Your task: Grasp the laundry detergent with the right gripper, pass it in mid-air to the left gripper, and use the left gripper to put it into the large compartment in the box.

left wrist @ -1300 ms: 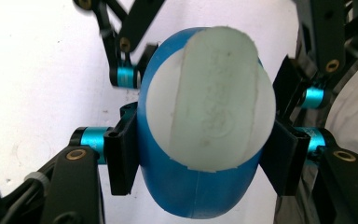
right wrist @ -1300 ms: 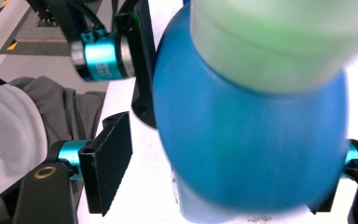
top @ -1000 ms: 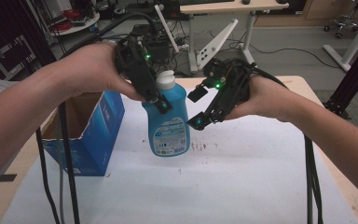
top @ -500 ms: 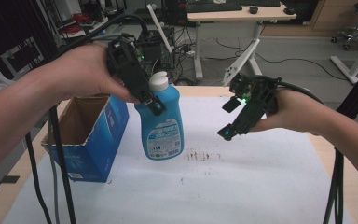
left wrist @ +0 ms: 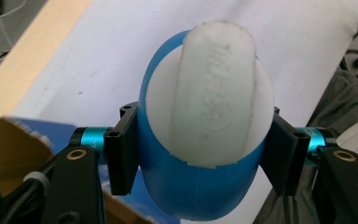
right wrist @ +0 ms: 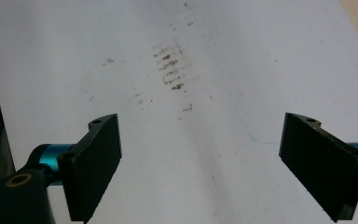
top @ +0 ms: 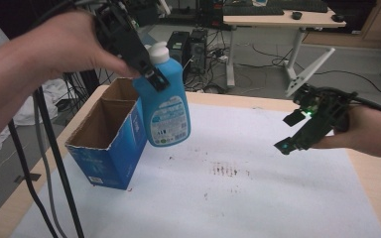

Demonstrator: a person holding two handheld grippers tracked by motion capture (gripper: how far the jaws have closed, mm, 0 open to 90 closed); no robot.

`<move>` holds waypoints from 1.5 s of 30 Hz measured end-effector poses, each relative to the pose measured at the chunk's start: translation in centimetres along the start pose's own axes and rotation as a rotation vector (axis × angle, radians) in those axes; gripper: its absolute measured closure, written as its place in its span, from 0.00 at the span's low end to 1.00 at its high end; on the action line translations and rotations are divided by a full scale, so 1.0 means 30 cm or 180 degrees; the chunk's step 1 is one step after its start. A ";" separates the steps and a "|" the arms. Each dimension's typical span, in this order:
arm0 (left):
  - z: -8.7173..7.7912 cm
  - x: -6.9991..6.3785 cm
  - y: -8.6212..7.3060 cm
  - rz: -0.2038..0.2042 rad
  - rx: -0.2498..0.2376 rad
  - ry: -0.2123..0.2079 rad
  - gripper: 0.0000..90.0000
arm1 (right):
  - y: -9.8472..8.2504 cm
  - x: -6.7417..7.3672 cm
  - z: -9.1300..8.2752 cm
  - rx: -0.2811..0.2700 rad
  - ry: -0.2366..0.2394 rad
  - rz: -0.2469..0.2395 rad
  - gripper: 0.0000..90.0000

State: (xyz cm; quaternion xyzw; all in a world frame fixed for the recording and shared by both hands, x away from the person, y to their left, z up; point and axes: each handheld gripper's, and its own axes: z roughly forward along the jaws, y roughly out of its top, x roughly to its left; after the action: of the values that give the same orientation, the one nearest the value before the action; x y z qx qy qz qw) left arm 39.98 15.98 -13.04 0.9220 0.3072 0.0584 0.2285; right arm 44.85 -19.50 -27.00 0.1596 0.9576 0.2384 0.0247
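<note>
One blue bottle [top: 166,106] clamped in left gripper [top: 146,69] | cardboard box [top: 110,144] empty | right gripper [top: 297,131] wide

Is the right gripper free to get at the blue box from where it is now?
Probably not directly: the right gripper is open, but the bottle in the left gripper hangs between it and the box.

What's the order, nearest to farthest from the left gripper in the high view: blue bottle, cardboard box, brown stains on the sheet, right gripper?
1. Blue bottle: clamped in the left gripper at its neck.
2. Cardboard box: just below, at the table's left.
3. Brown stains: mid-sheet, right of the box.
4. Right gripper: far right, above the sheet.
</note>
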 end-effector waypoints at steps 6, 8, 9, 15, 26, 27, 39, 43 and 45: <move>-0.141 0.051 -0.052 -0.0301 -0.0126 0.0255 0.42 | -0.031 -0.035 -0.045 -0.0072 -0.0085 0.0137 0.14; -0.170 0.067 -0.070 -0.0370 -0.0136 0.0314 0.42 | -0.033 -0.038 -0.053 -0.0073 -0.0086 0.0157 0.14; -0.182 0.074 -0.080 -0.0403 -0.0150 0.0345 0.42 | -0.033 -0.038 -0.057 -0.0060 -0.0094 0.0159 0.14; -0.217 0.106 -0.138 -0.0556 -0.0113 0.0527 0.42 | -0.040 -0.052 -0.083 -0.0011 -0.0188 0.0146 0.14; -0.213 0.160 -0.218 -0.0817 -0.0089 0.0678 0.42 | -0.079 -0.079 -0.103 0.0016 -0.0257 0.0263 0.14; -0.211 0.166 -0.224 -0.0840 -0.0089 0.0695 0.42 | -0.082 -0.081 -0.105 0.0012 -0.0256 0.0267 0.14; -0.134 0.197 -0.283 -0.1020 0.0050 0.0762 0.42 | -0.112 -0.096 -0.128 -0.0024 -0.0321 0.0346 0.14; -0.090 0.193 -0.293 -0.1032 0.0118 0.0785 0.42 | -0.118 -0.098 -0.135 0.0007 -0.0376 0.0343 0.14; -0.070 0.192 -0.301 -0.1042 0.0135 0.0782 0.42 | -0.121 -0.098 -0.139 0.0006 -0.0388 0.0354 0.14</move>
State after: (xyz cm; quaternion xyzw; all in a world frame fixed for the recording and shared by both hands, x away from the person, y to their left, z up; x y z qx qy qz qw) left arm 39.23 26.59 -15.50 0.8503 0.4796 0.1260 0.1763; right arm 46.06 -25.33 -25.08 0.2267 0.9442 0.2284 0.0695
